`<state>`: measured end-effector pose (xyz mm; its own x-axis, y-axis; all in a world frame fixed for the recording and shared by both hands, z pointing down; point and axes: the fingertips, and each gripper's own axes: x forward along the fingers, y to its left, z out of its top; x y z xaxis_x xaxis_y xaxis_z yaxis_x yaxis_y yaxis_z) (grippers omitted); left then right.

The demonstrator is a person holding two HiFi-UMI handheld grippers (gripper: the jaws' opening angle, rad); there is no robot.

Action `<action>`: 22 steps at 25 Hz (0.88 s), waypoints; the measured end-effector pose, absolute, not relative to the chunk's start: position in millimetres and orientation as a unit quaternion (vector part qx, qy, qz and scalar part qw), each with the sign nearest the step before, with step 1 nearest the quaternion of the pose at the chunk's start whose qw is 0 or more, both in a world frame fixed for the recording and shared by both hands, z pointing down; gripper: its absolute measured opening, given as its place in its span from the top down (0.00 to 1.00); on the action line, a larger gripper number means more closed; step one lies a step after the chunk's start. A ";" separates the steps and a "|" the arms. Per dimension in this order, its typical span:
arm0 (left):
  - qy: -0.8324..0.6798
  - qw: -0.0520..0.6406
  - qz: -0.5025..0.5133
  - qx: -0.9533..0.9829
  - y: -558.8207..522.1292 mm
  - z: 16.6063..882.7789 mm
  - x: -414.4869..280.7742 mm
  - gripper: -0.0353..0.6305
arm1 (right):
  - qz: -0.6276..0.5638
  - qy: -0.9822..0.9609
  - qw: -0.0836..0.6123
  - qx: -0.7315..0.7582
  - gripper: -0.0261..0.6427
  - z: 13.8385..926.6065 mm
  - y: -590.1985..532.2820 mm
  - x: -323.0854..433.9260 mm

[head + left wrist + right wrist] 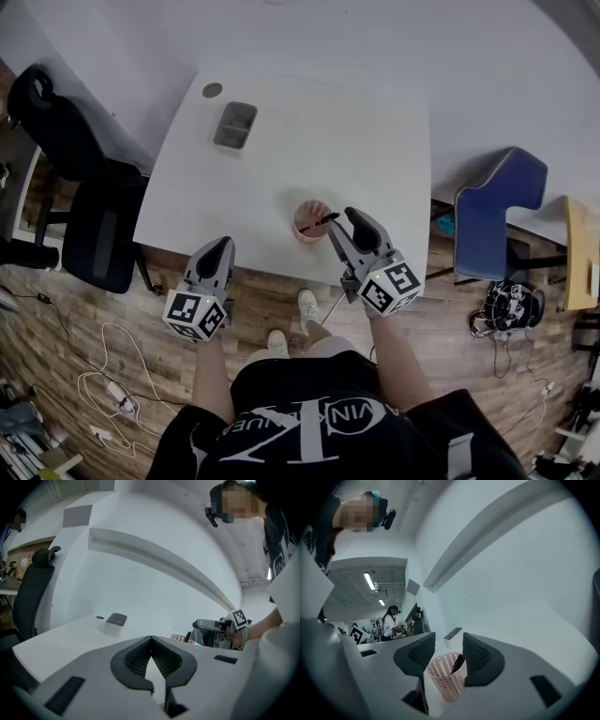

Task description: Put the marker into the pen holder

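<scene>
A pink mesh pen holder (309, 222) stands near the front edge of the white table (281, 159). A black marker (324, 220) leans inside it, its top poking over the rim. My right gripper (339, 228) hovers just above and in front of the holder. In the right gripper view its jaws stand open on either side of the holder (446, 679), with the marker (458, 663) close to the right-hand pad and not pinched. My left gripper (217, 251) hangs at the table's front edge to the left, its jaws (151, 641) shut on nothing.
A grey rectangular tray (235, 125) sits at the table's far left, beside a round cable hole (213, 90). A black office chair (70, 150) stands left of the table and a blue chair (497, 211) stands right. Cables lie on the wooden floor.
</scene>
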<state>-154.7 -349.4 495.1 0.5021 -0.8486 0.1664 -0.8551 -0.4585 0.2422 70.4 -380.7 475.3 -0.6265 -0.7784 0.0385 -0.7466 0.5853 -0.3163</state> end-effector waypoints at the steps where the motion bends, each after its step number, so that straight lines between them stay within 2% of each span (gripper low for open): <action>1: -0.498 0.147 0.010 0.855 -348.5 493.8 -154.4 0.93 | -0.149 0.889 0.051 -0.430 0.68 474.0 -378.6 71.2; 5: -0.495 0.137 0.009 0.858 -345.8 485.8 -152.2 0.93 | -0.145 0.889 0.052 -0.432 0.72 469.4 -370.3 74.3; 9: -0.492 0.127 0.006 0.861 -342.3 477.6 -149.8 0.93 | -0.137 0.887 0.049 -0.439 0.84 465.4 -360.9 79.8; 22: -0.491 0.101 -0.004 0.865 -333.1 453.8 -152.0 0.93 | -0.115 0.874 0.043 -0.471 0.91 448.5 -337.2 92.4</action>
